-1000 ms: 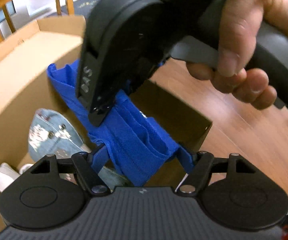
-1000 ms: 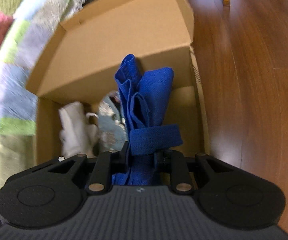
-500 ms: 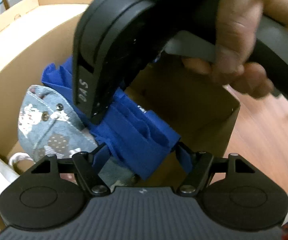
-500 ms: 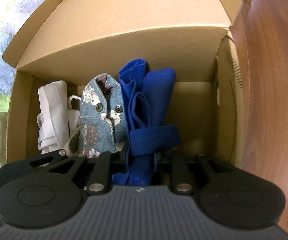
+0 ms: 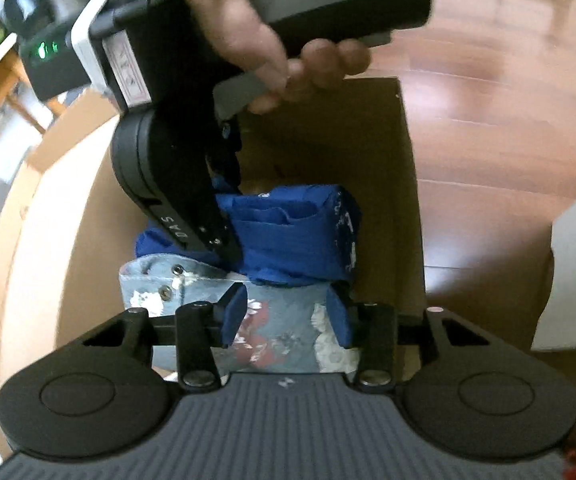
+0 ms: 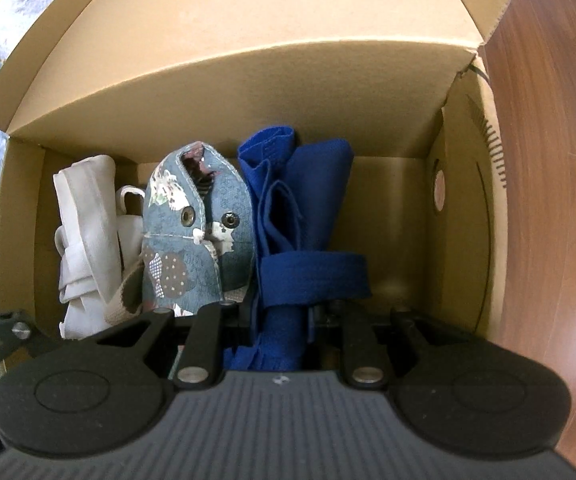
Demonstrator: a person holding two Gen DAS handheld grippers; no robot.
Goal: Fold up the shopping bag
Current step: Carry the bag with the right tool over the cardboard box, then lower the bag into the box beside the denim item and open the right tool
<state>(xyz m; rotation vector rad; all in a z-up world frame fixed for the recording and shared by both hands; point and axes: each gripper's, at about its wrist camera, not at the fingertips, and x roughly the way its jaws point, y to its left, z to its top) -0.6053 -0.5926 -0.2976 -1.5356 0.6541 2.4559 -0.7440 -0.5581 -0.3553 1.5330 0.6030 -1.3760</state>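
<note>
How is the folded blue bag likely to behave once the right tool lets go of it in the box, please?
The blue bag looks soft and floppy, so it may slump. Its strap probably keeps the bundle together. The patterned bag beside it may prop it.

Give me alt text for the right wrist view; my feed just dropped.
The right gripper is shut on a folded blue fabric shopping bag, wrapped by its own strap, inside an open brown cardboard box. Left of it stand a blue floral fabric bag and a folded white cloth bag.
</note>
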